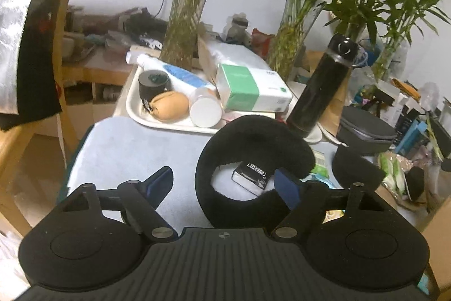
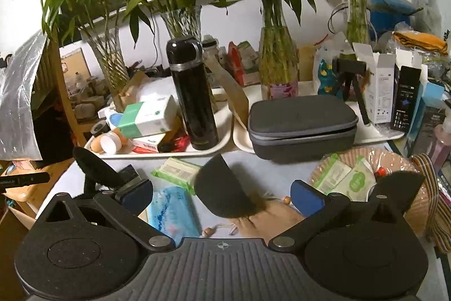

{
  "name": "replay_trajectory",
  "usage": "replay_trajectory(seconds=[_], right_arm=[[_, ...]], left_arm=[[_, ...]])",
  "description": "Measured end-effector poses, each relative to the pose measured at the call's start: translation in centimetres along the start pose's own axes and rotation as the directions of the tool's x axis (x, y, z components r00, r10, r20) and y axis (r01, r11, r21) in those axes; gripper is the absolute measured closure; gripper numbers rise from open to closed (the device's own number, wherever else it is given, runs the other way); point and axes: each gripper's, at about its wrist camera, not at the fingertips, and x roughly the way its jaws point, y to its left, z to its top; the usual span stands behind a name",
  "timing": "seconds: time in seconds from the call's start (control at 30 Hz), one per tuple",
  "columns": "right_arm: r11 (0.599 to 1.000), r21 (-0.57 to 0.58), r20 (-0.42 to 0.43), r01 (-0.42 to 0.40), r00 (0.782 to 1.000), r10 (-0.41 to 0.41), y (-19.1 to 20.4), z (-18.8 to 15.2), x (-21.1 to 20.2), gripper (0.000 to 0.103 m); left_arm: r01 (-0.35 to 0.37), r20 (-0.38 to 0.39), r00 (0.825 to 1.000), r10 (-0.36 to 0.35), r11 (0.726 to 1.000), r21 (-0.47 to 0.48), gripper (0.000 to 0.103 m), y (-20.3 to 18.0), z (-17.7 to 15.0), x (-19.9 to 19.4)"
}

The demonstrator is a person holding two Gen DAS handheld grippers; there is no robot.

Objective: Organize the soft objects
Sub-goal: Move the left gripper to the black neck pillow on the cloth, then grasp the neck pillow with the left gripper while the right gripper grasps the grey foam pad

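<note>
A black fuzzy ring-shaped soft thing (image 1: 253,137) lies on the light blue table cover (image 1: 126,148), with a small black-and-silver box (image 1: 251,177) inside its loop. My left gripper (image 1: 225,185) is open; its right finger touches the ring's near edge, its left finger is over bare cover. A black soft dome-shaped piece (image 2: 222,188) lies between the fingers of my open right gripper (image 2: 222,196), on a tan drawstring pouch (image 2: 270,219). It also shows in the left wrist view (image 1: 355,171). A blue tissue pack (image 2: 174,210) lies to the left.
A white tray (image 1: 146,120) holds a tan pouch (image 1: 169,105), tubes and a green-white box (image 1: 251,89). A black flask (image 2: 191,92), a grey zip case (image 2: 301,123), glass vases with bamboo (image 2: 277,61), wet-wipe packs (image 2: 177,171) and a woven basket (image 2: 403,168) crowd the table.
</note>
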Motion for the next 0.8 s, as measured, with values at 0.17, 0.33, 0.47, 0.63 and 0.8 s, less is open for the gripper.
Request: replay_trajectory(seconds=[0.17, 0.33, 0.47, 0.63, 0.8], right_arm=[[1.000, 0.025, -0.016, 0.013, 1.000, -0.013, -0.8, 0.1, 0.9, 0.000], [0.999, 0.020, -0.045, 0.029, 0.999, -0.028, -1.1, 0.0, 1.9, 0.000], [0.999, 0.011, -0.064, 0.041, 0.997, -0.041, -1.3, 0.0, 2.5, 0.000], [0.998, 0.022, -0.078, 0.057, 0.995, -0.055, -1.7, 0.0, 2.9, 0.000], [0.994, 0.016, -0.059, 0.111, 0.992, -0.110, -1.7, 0.2, 3.0, 0.000]], left_arm=[[0.019, -0.030, 0.999, -0.020, 0.999, -0.032, 0.039, 1.0, -0.3, 2.7], [0.026, -0.034, 0.999, -0.029, 0.997, -0.077, 0.041, 2.0, -0.9, 5.3], [0.043, -0.033, 0.998, -0.047, 0.993, -0.109, 0.043, 2.8, -1.4, 7.1], [0.075, -0.040, 0.996, -0.081, 0.988, -0.138, 0.047, 3.8, -1.6, 9.0], [0.117, -0.050, 0.990, -0.130, 0.972, -0.202, 0.064, 4.8, -1.9, 10.2]])
